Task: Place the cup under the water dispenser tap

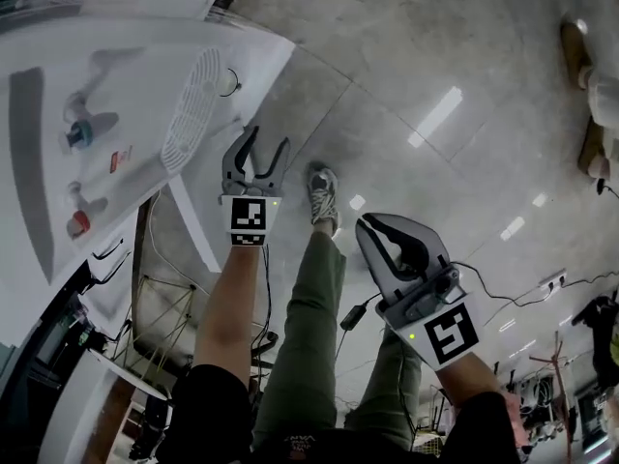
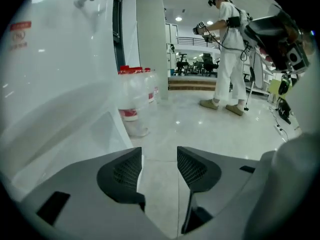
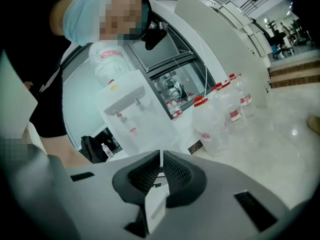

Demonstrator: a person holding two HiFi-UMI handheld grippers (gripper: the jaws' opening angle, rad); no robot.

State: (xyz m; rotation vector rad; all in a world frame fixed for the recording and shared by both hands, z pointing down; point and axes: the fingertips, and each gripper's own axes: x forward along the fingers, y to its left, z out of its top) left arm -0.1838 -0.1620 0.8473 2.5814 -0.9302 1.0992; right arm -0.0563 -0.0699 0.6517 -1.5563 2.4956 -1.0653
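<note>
The left gripper (image 1: 270,140) hangs over the glossy grey tiled floor (image 1: 435,162), close to the front corner of the tall white water dispenser (image 1: 58,114) that fills the left side of the head view. Its jaws stand well apart, and its own view shows only bare floor in the gap between the ribbed pads

On the dispenser's face sit a blue tap (image 1: 79,133) and a red tap (image 1: 79,222). Out from them, towards the left gripper, juts a white slotted drip tray (image 1: 193,109). The gripper is near the tray's end but not touching it

The right gripper (image 1: 372,230) is lower right in the head view, over the floor beside the person's green trouser leg (image 1: 314,317) and well apart from the dispenser. Its pads are drawn together, with only a thin white sliver showing between them; what that sliver is cannot be told

The cup cannot be made out in any view, so where it lies cannot be told

In the right gripper view a group of clear plastic water bottles with red caps (image 3: 215,119) stands on the floor beside the dispenser. In the left gripper view a person in white clothes (image 2: 231,49) stands farther across the room
</note>
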